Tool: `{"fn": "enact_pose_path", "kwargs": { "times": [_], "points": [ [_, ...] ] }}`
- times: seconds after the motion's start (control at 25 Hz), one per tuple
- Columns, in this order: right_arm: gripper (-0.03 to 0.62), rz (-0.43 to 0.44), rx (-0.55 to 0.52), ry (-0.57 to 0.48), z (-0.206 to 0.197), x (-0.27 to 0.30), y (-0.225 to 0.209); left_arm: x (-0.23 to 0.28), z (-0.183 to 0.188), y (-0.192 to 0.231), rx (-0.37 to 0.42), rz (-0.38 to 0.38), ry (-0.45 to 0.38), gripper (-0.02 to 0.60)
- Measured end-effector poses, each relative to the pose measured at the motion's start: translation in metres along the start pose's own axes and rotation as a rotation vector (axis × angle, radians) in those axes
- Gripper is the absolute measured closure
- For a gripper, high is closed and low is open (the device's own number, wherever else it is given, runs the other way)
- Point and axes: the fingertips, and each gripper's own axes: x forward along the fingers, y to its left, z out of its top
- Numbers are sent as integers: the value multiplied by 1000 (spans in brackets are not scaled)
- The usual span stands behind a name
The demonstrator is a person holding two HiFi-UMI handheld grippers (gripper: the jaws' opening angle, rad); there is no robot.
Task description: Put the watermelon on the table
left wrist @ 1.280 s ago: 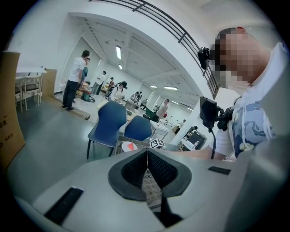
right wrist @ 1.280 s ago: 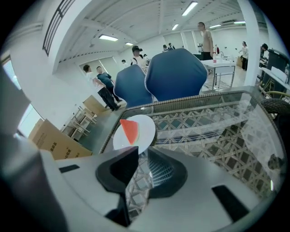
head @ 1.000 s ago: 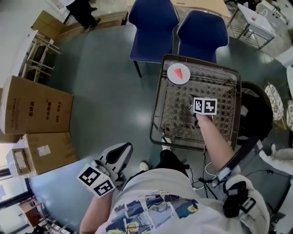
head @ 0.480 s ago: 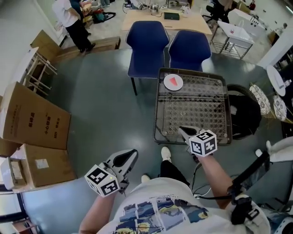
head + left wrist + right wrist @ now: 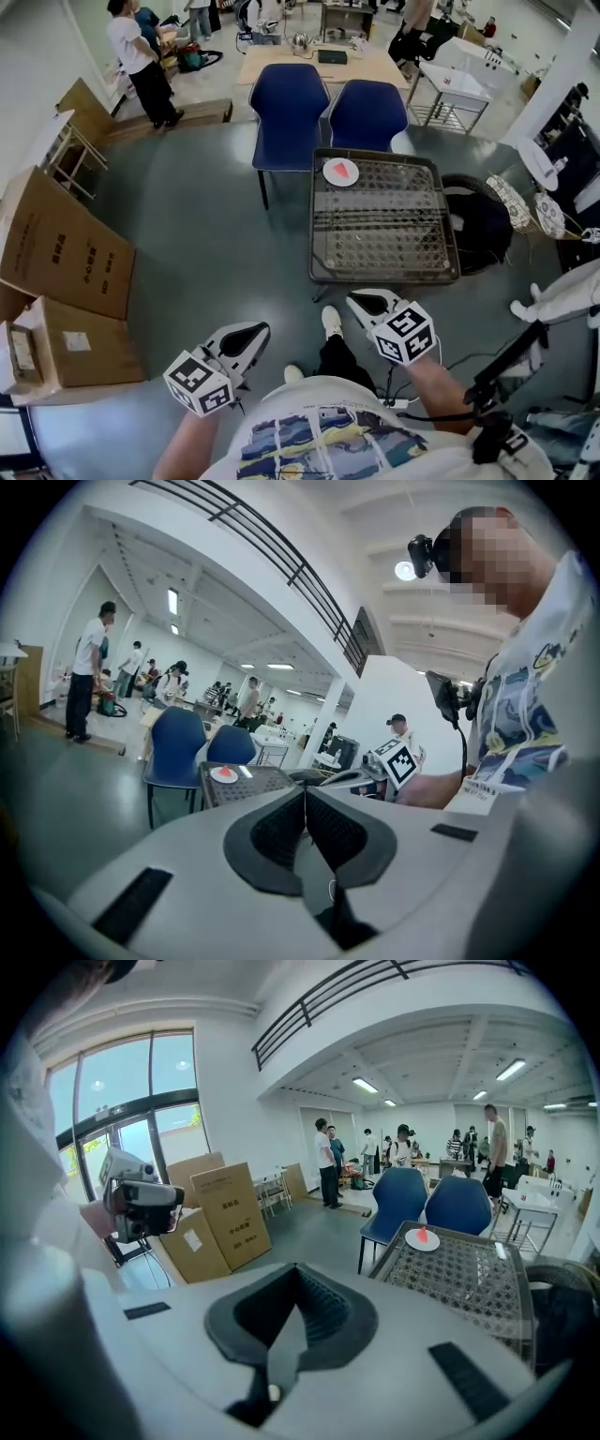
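Nearest, held low in front of the person, are two grippers: the left gripper (image 5: pixel 246 337) and the right gripper (image 5: pixel 367 304), each with its jaws pressed together on nothing. Beyond them stands one wire-mesh table (image 5: pixel 384 277). At its far edge, one white plate (image 5: pixel 330 175) carries one watermelon slice (image 5: pixel 345 171). Two blue chairs (image 5: pixel 287 98) stand just behind.

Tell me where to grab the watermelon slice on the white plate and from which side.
Probably take the watermelon slice across its wider end, coming down from above on the near side. It is a small wedge narrowing to a point, sitting on a white plate at the table's far left corner, and blue chairs block the far edge.
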Motion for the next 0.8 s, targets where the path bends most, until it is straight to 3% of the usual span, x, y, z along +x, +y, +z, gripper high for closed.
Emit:
{"fn": "enact_pose_path", "kwargs": {
  "times": [0.36, 0.8],
  "points": [
    [584, 70, -63, -46, 11, -27, 76, -29, -7, -35, -12, -34, -22, 569],
    [585, 66, -134, -96, 37, -46, 98, -45, -2, -58, 22, -70, -24, 569]
  ]
}}
